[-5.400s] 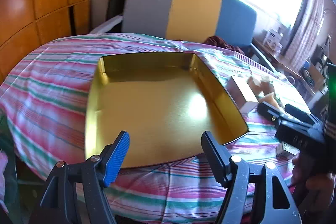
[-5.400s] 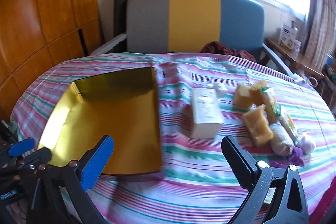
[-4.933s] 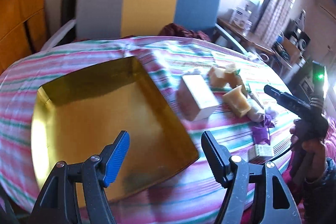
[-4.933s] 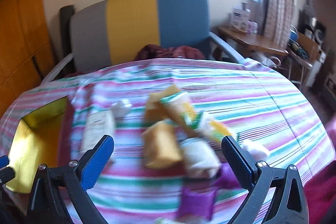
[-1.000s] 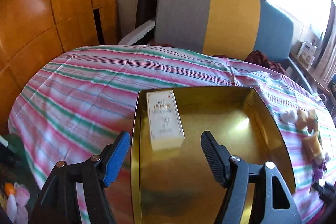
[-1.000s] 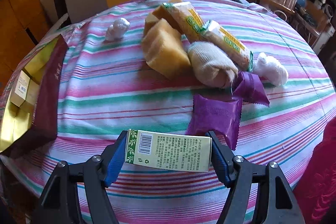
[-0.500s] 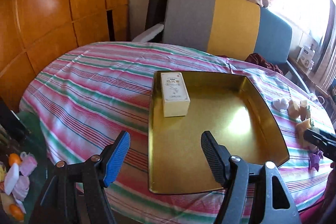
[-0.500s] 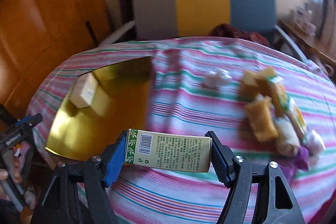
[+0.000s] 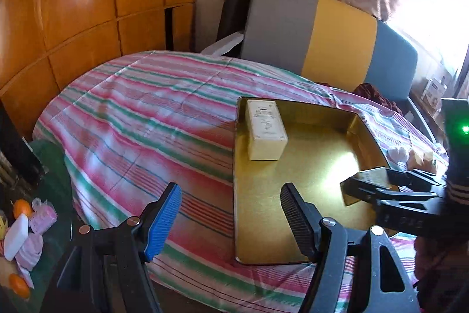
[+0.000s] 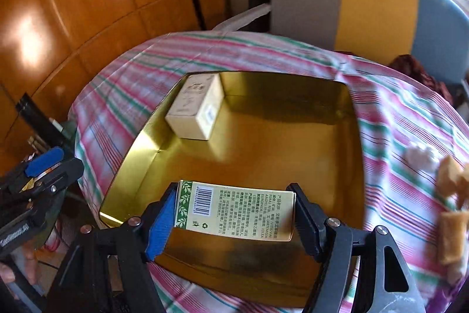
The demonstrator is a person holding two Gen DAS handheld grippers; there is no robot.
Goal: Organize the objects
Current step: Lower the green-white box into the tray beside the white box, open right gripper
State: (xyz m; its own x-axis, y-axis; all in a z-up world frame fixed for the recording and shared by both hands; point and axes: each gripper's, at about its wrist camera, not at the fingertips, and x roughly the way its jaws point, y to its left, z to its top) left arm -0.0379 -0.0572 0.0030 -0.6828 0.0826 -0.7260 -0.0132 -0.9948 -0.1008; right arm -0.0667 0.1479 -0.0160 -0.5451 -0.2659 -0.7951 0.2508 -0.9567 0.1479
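Orange wood-panelled walls (image 9: 88, 5) and a grey, yellow and blue striped chair back (image 9: 316, 31) close in a round table under a pink, green and white striped cloth (image 9: 152, 119). On the cloth sits a shallow gold metal tray (image 10: 346, 119), and a cream rectangular carton (image 10: 195, 107) lies flat in its far left corner. The right gripper (image 10: 231, 214) hangs over the near edge of the tray, its fingers pinching a pale yellow-green printed box with a barcode (image 10: 234, 213) by its two short ends, the long side level. The left gripper (image 9: 230, 214) waits beside the tray's near left edge, fingers spread with nothing between them. To place the box well, the person should probably carry it a little further in, lower it flat on the bare gold floor clear of the carton and the tray walls, then release. Tan wrapped snack blocks (image 10: 453, 195) and a small white bundle (image 10: 419, 156) lie on the cloth to the right of the tray; blur makes their wrapping hard to read.
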